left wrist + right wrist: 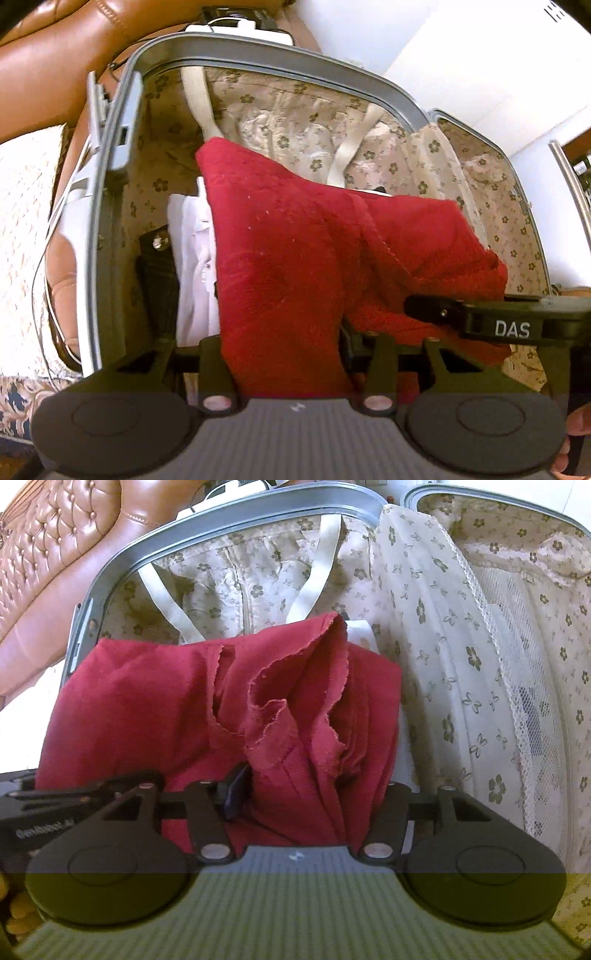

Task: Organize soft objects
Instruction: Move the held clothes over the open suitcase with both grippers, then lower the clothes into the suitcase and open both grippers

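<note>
A red towel (288,240) hangs bunched over the open grey suitcase (258,48), which has floral lining. My left gripper (288,339) is shut on the towel's near edge, and the cloth hides its fingertips. My right gripper (424,306) comes in from the right and clamps the towel's other side. In the right wrist view the red towel (184,701) fills the middle in crumpled folds. There my right gripper (295,794) is shut on it, with one black finger (236,790) showing. My left gripper (110,786) pinches the towel at the left.
Folded white clothing (192,266) and a black item (155,273) lie in the suitcase under the towel. Cream straps (199,99) cross the lining. The lid's mesh divider (517,664) stands at the right. A tan leather sofa (55,55) and a patterned rug (22,221) lie to the left.
</note>
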Demonstrator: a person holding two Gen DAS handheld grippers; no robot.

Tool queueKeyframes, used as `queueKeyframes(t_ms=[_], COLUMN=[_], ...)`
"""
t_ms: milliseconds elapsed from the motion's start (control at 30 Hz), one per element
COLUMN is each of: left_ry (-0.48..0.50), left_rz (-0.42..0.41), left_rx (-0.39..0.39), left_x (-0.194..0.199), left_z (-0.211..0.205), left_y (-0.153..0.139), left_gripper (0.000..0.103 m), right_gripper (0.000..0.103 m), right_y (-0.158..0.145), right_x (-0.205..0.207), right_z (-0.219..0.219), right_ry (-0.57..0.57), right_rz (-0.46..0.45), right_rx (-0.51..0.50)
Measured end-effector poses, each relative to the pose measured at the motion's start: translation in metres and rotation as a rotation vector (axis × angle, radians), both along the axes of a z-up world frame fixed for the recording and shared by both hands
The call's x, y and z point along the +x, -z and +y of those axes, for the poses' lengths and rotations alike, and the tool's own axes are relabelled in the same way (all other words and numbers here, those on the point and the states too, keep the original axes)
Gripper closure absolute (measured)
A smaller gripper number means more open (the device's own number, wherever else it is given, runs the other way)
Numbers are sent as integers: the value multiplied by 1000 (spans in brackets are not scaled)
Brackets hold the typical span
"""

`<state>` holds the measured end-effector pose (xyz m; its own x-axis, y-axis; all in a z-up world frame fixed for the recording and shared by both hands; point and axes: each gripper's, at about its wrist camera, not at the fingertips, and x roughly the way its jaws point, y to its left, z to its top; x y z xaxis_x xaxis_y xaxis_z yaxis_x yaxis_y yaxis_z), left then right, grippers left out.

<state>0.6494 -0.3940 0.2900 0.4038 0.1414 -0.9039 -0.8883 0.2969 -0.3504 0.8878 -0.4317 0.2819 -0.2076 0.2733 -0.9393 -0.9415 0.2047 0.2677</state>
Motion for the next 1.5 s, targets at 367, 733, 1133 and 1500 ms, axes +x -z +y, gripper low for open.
queueKeyframes(t_ms=[367,733,1133,1500], left_ry=[-12,56,195,248], left_rz=[34,60,131,70], left_rx=[8,129,47,30], left_x=[-11,-20,6,2], left_z=[0,9,10,-5], left_y=[-19,-73,-16,-28], left_gripper=[55,56,61,55], right_gripper=[31,29,22,22], right_y=[11,10,-12,-71], right_x=[2,1,-7,8], right_z=[2,1,2,-7], right_ry=[-7,10,-7,89], right_rz=[3,4,-133,-57], right_rx=[16,22,8,148])
